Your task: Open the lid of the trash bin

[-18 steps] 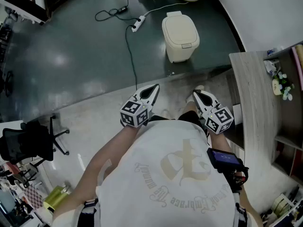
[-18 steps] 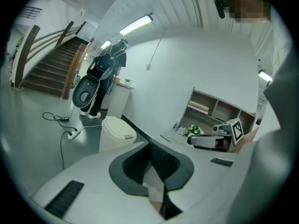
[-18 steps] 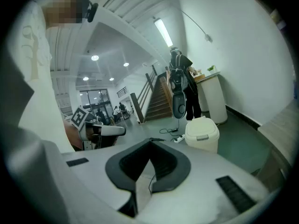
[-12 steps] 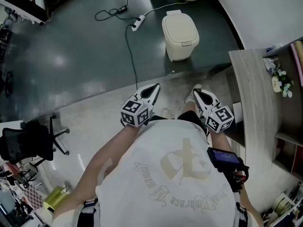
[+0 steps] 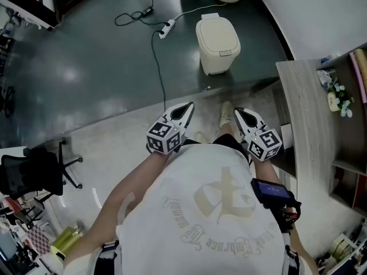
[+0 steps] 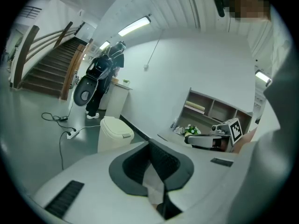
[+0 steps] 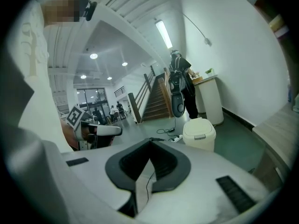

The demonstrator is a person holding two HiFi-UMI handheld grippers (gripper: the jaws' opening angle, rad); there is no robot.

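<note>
A cream trash bin (image 5: 218,43) stands on the dark floor ahead of me, its lid down. It also shows in the left gripper view as the bin (image 6: 114,133) and in the right gripper view as the bin (image 7: 199,133). My left gripper (image 5: 187,107) and right gripper (image 5: 239,113) are held side by side in front of my chest, well short of the bin, both pointing toward it. Each has its jaws shut with nothing between them. From the left gripper (image 6: 150,144) I see the right one (image 6: 205,141); from the right gripper (image 7: 150,142), the left one (image 7: 100,130).
A black cable and white power strip (image 5: 166,27) lie left of the bin. A wooden counter (image 5: 307,113) with small flowers (image 5: 338,102) runs along the right. A black office chair (image 5: 34,173) stands at the left. My shoe (image 5: 226,114) shows between the grippers. A parked scooter (image 6: 96,83) and stairs (image 6: 46,69) lie beyond.
My shoe has come forward between the grippers, and the bin has shifted slightly in the head view. Both grippers keep their pose and stay shut.
</note>
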